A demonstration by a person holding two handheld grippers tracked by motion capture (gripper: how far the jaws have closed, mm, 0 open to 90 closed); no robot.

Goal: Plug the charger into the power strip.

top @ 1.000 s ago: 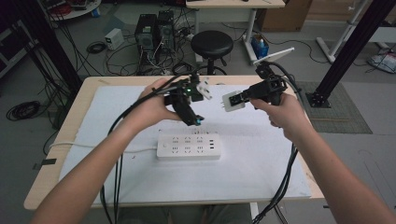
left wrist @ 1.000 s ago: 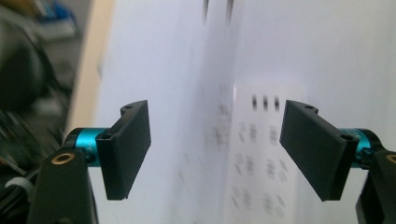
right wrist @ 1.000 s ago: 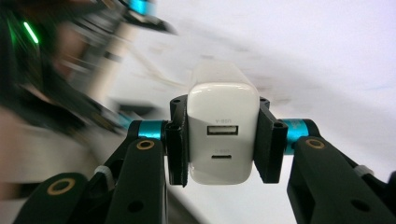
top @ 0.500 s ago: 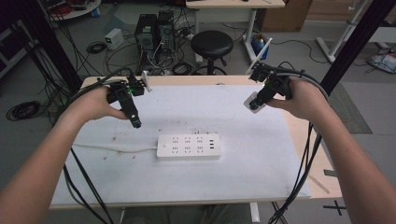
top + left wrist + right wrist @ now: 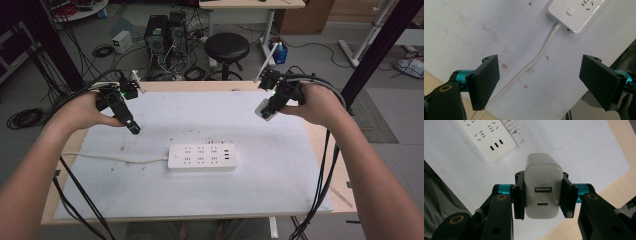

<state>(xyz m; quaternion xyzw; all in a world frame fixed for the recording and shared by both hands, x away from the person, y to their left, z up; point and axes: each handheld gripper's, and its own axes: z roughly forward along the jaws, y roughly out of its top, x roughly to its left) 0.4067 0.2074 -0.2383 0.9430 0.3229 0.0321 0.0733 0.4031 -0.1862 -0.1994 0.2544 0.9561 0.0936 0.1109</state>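
Charger, a white wall adapter with two ports on its near face, is what this job turns on, though it is the smallest thing here. Biggest is the table, topped with a white sheet, where the person stands with both forearms reaching in. Near the middle of the sheet lies a white power strip, its cord running off toward the left edge. Over the left part of the sheet, the left gripper points down at the surface; its jaws have just been opening and now stand wide with nothing between them, the cord showing on the sheet below in the left gripper view. Over the right part, well apart from the strip, the right gripper is clamped on the charger's two flat sides and holds it clear of the sheet.

I judge the step in hand to be carrying the charger to the strip for plugging in. The next move calls for turning its prong end down, lining it up over a socket and pressing straight in, perhaps with the free gripper steadying the strip.
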